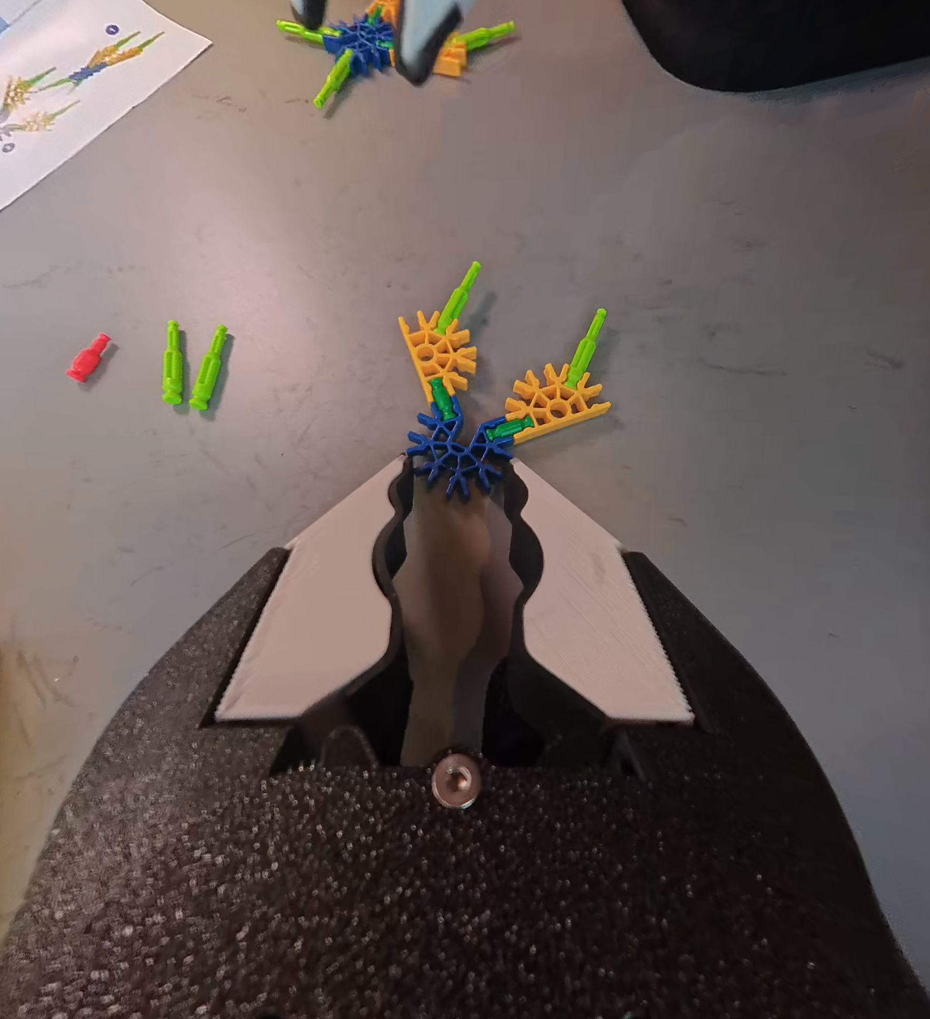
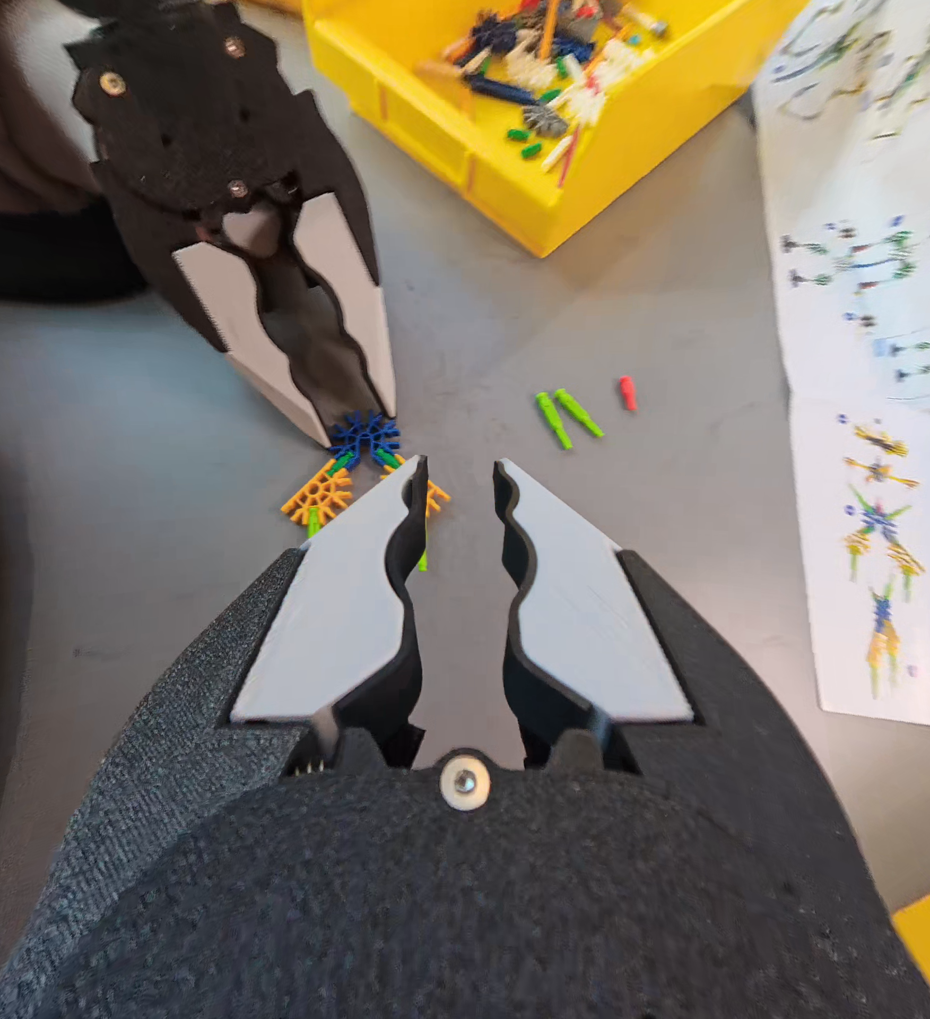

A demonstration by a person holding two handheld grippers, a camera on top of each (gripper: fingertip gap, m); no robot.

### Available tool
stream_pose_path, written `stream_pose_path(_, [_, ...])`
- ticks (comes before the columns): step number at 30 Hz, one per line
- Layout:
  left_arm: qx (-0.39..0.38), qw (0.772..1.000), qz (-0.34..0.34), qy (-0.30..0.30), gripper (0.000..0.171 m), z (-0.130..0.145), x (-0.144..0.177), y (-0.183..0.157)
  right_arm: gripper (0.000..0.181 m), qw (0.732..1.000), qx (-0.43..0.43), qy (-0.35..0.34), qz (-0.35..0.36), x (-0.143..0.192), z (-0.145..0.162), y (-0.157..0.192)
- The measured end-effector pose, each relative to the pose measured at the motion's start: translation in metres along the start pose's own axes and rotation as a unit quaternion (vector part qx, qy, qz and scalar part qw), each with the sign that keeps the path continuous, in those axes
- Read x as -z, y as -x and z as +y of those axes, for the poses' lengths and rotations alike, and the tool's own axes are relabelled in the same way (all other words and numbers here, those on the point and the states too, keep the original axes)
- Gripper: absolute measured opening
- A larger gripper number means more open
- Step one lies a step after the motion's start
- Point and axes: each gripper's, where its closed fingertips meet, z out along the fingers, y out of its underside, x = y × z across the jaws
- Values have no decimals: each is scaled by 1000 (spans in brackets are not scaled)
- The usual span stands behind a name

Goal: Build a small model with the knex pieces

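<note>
My left gripper (image 1: 458, 464) is shut on a blue snowflake connector (image 1: 460, 455) that lies on the grey table (image 1: 727, 275). Dark green rods join it to two orange fan connectors (image 1: 440, 353) (image 1: 556, 400), each with a light green rod sticking out. The right wrist view shows the same piece (image 2: 366, 433) in the left gripper (image 2: 362, 425). My right gripper (image 2: 460, 463) is open and empty, and its left finger (image 2: 363, 551) overlaps one orange connector (image 2: 438, 496). A second blue, orange and green assembly (image 1: 360, 38) lies under the right gripper's fingers (image 1: 424, 44).
Two loose light green rods (image 1: 173, 361) (image 1: 209, 366) and a red piece (image 1: 87, 358) lie to the left. An instruction sheet (image 1: 38, 110) lies beyond them. A yellow bin (image 2: 451, 149) holds several parts. A dark sleeve (image 2: 38, 248) is at the table edge. Spacing between my two grippers at the tips: around 10 cm. The red piece (image 1: 87, 358) is about equally far from each gripper, around 15 cm. The right camera catches it too, in the right wrist view (image 2: 627, 390).
</note>
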Motion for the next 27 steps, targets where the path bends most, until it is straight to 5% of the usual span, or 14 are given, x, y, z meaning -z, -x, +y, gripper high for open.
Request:
stream_pose_path(4, [3, 999, -21, -25, 33, -7, 5, 10, 29, 996, -25, -35, 74, 15, 9, -51])
stream_pose_path(13, [56, 990, -91, -93, 33, -21, 22, 45, 39, 988, -62, -73, 120, 1, 11, -110])
stream_pose_path(27, [146, 988, -38, -38, 55, -18, -2, 34, 41, 987, -66, -31, 143, -3, 42, -122])
